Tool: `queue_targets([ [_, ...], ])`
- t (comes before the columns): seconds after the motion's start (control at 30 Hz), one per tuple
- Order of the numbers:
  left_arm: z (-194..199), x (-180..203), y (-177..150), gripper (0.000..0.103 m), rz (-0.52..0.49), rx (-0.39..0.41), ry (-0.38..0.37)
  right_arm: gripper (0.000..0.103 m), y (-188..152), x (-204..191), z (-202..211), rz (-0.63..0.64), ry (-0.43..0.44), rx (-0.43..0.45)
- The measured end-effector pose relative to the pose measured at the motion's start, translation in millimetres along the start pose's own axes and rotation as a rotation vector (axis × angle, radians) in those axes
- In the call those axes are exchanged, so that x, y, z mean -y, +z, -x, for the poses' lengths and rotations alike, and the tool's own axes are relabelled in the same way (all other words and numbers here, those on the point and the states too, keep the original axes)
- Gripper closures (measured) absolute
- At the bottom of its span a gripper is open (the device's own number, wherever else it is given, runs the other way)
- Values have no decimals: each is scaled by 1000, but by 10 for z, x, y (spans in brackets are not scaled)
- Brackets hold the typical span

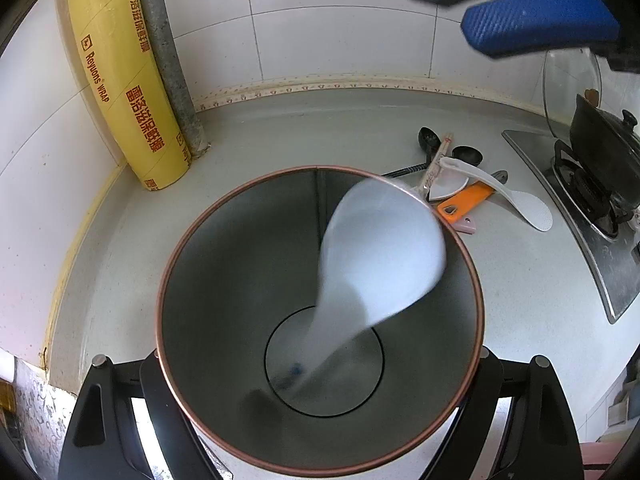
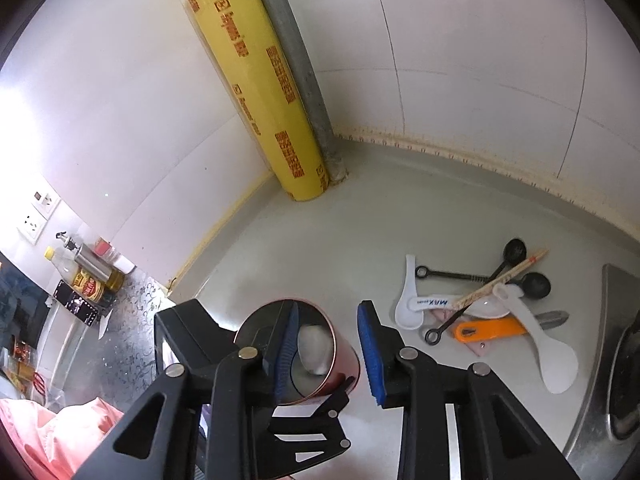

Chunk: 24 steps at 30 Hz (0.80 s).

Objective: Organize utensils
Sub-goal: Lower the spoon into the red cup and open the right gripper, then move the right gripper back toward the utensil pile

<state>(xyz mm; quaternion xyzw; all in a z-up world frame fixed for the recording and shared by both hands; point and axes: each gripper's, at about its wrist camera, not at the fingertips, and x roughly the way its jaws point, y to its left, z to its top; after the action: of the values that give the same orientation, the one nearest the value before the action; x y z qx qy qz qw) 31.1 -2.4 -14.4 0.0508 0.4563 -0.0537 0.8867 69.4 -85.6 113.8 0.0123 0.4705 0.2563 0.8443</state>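
One white spoon (image 1: 380,256) sits in the cup (image 1: 320,456) that the left gripper (image 2: 320,408) clamps by its wall, the right gripper (image 2: 330,356) hangs above it spread and empty, and the pile (image 2: 492,308) on the counter (image 2: 320,248) remains.

yellow wrap roll (image 1: 120,80): "Reyons WRAP" | white spoon handle (image 2: 432,303): "MAX"
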Motion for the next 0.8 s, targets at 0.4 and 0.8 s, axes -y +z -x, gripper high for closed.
queue_targets([
  [0.4, 12, -2, -3, 13, 8, -2, 4, 42, 35, 192, 151, -72, -52, 37],
  [0.8, 14, 6, 7, 13, 19, -16, 14, 8, -269, 568, 25, -176, -134, -36],
])
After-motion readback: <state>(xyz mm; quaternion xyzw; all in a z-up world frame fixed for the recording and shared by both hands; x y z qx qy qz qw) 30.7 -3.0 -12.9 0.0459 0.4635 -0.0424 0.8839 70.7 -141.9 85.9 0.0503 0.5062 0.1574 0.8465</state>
